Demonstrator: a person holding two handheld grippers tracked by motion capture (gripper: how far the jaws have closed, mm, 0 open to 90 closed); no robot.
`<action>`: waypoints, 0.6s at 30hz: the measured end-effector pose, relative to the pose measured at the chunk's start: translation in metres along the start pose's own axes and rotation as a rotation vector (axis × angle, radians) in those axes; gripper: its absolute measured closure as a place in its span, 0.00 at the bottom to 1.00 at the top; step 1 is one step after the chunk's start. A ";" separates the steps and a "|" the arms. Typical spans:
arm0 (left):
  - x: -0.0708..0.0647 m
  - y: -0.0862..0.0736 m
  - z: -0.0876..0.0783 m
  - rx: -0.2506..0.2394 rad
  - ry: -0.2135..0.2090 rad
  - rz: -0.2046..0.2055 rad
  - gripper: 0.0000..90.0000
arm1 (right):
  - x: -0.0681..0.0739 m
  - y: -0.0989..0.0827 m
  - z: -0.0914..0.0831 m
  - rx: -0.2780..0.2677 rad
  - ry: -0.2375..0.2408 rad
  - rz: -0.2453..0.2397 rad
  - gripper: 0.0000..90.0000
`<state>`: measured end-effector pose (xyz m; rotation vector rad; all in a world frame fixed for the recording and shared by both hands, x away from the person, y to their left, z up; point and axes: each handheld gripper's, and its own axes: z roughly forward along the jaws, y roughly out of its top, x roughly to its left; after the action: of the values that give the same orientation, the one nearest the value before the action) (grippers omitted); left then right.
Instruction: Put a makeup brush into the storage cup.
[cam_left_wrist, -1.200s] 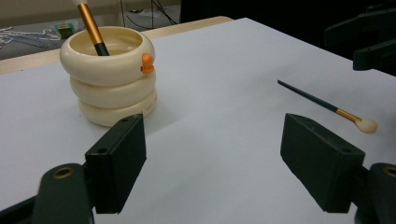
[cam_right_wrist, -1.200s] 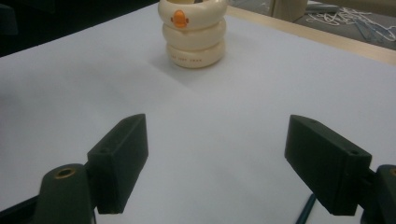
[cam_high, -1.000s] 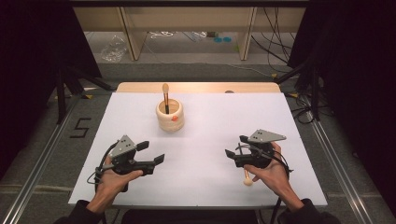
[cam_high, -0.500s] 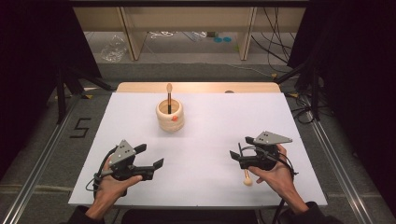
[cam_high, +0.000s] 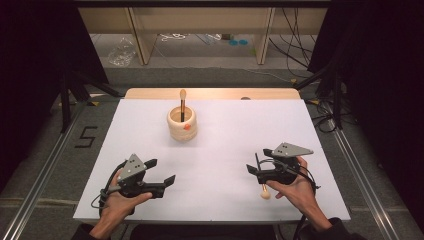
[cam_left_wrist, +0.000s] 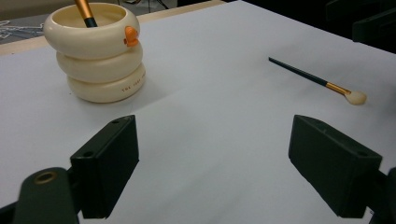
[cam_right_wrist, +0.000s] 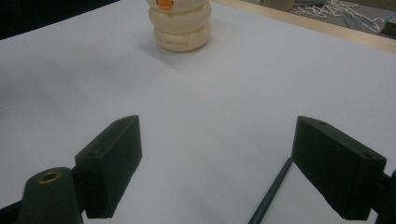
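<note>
Cream ringed holder (cam_high: 182, 125) ahead of both tongs | brush (cam_high: 261, 176) beneath right gripper (cam_high: 256, 170), jaws just spread, empty | left gripper (cam_high: 162, 172) gaping, empty

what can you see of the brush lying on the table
The loose brush is slim, with a dark handle, a gold-coloured ferrule and a small pale rounded head. It lies flat on the white table, apart from the cream holder. In the high view it sits by the right gripper, head toward the near edge. In the right gripper view its handle end lies beside one jaw, not clamped. Whether the hand touches it is unclear.
</note>
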<state>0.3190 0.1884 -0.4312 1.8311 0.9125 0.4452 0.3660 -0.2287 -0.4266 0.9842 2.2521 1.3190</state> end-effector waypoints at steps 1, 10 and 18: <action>0.000 0.000 0.000 0.001 0.000 0.000 0.18 | 0.000 0.000 -0.001 0.008 -0.007 -0.001 0.19; 0.000 -0.002 0.003 0.019 -0.004 0.008 0.18 | -0.005 -0.002 -0.001 0.078 -0.028 -0.003 0.21; -0.001 -0.004 0.003 0.024 -0.008 0.010 0.18 | -0.009 -0.003 0.004 0.191 -0.054 -0.021 0.23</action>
<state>0.3189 0.1870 -0.4356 1.8583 0.9074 0.4349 0.3733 -0.2340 -0.4317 1.0428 2.3736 1.0696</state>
